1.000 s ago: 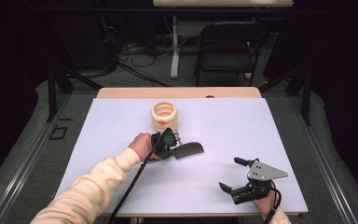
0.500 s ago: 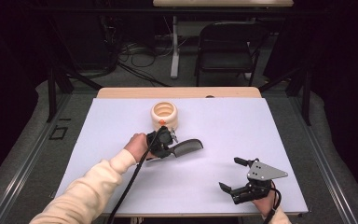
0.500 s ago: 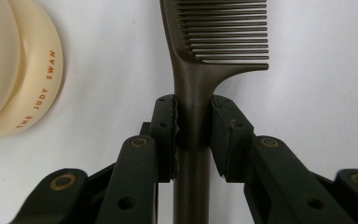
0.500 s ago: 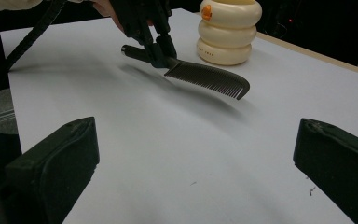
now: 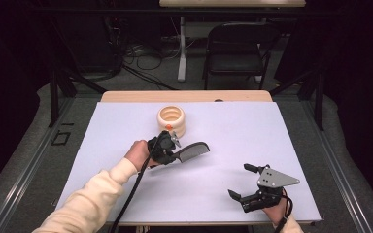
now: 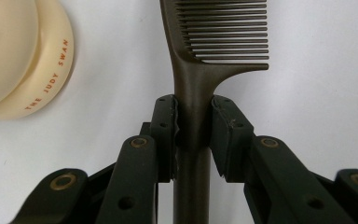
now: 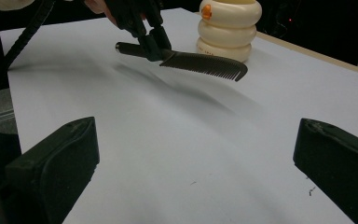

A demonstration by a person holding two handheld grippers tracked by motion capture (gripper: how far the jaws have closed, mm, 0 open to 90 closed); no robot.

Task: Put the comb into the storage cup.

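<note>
High view | left gripper (image 5: pixel 171 149) fingers grasping comb (image 5: pixel 193 151) handle, lifted | right gripper (image 5: pixel 245 183) fingers released, resting

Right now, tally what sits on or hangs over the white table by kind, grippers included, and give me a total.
Combs: 1, the dark comb, clamped by its handle in the left gripper, off the table.
Ringed cream holders: 1, the cream holder standing on the table.
Grippers: 2, the left one and the right gripper, jaws apart.
Total: 4
</note>
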